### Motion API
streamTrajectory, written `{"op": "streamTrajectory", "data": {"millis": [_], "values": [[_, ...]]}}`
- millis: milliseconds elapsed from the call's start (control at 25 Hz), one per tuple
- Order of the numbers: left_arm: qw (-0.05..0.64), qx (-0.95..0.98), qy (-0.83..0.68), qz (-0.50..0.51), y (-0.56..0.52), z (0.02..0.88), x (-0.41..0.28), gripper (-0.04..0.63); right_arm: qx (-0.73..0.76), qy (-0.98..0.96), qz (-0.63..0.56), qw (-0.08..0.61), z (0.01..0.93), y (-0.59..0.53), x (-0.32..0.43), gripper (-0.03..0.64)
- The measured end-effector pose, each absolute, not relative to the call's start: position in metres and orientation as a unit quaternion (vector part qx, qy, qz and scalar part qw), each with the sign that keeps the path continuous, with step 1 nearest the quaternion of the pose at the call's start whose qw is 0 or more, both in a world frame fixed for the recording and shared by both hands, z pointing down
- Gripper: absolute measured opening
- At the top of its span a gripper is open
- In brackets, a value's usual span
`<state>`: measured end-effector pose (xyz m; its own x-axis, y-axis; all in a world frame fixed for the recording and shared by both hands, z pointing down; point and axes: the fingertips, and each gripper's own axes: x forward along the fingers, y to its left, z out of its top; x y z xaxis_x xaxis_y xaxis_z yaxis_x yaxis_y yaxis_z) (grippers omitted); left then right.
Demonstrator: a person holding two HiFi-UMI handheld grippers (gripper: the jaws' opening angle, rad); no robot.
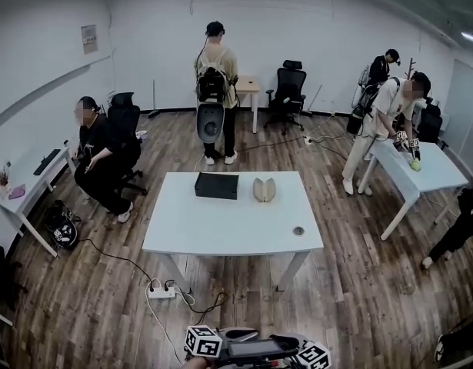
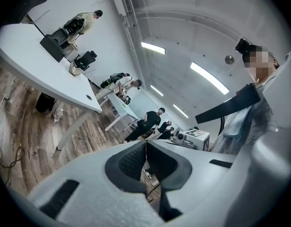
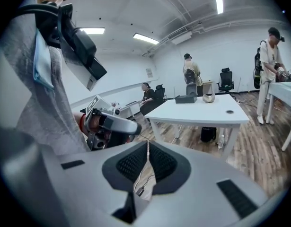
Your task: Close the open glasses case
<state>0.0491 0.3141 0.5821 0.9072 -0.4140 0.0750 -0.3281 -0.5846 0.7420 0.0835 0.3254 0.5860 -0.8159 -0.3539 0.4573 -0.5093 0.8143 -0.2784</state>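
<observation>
The open glasses case (image 1: 264, 189), beige with both halves spread, lies on the white table (image 1: 221, 233) beside a black box (image 1: 217, 185), far ahead of me. It shows small in the right gripper view as the case (image 3: 209, 98) and in the left gripper view as the case (image 2: 75, 70). Both grippers hang close to my body at the bottom of the head view, well short of the table. My left gripper (image 2: 146, 148) has its pads together and nothing between them. My right gripper (image 3: 147, 148) is likewise shut and empty. The left gripper's body (image 3: 110, 126) shows in the right gripper view.
A power strip (image 1: 162, 290) with cables lies on the wooden floor in front of the table. One person (image 1: 215, 83) stands behind the table and another (image 1: 101, 156) sits at the left. A second white table (image 1: 424, 171) stands at the right. Office chairs (image 1: 288, 91) stand at the back.
</observation>
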Motion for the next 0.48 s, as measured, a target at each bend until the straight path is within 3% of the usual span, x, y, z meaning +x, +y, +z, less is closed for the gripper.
{"op": "streamTrajectory", "data": {"millis": [480], "values": [[0.390, 0.884, -0.240, -0.091, 0.199, 0.570, -0.048, 0.018, 0.293, -0.925, 0.180, 0.160, 0.571, 0.204, 0.022, 0.031]]}}
